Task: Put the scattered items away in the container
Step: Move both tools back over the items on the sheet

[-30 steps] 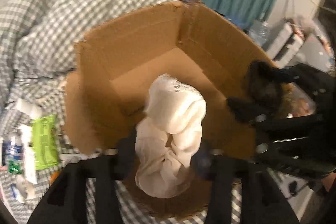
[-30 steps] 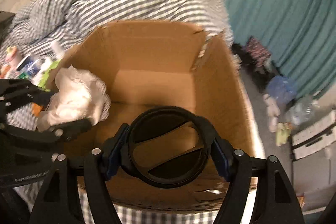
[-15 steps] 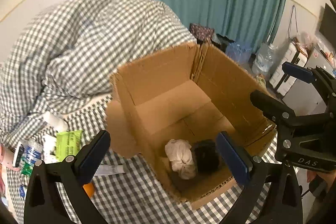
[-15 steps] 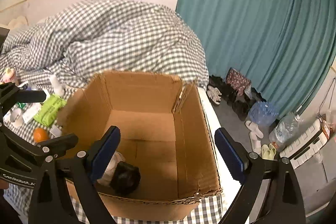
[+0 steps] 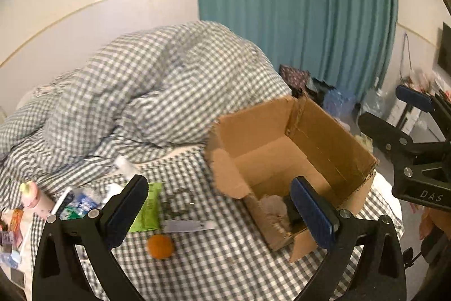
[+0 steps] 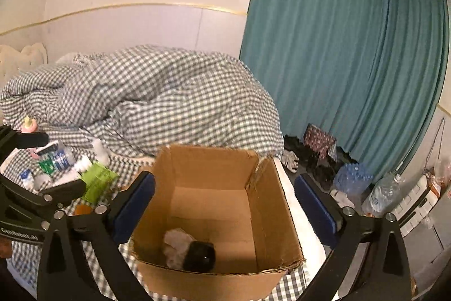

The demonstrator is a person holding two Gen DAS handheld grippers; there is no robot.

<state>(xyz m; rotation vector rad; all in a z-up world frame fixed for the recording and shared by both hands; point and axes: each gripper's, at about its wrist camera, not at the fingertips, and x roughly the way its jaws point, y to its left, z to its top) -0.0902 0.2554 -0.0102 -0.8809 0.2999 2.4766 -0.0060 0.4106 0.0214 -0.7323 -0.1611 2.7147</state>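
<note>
Bed (image 5: 214, 267) w/ grey-white check sheet. Cardboard box (image 6: 265, 205) sits at its curtain-side edge. Orange (image 5: 160, 246) lies on sheet near the bed's front, green packet (image 5: 148, 212) + white strip (image 5: 187, 225) just behind it. Bottles, tubes (image 6: 60, 157) clustered farther along. Crumpled check duvet (image 6: 146, 98) heaped at wall side.

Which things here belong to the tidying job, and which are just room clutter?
Job: cardboard box, white cloth and black object inside it; orange, green packet, white strip on the bed.

Clutter: checked duvet, teal curtain, water bottles.
</note>
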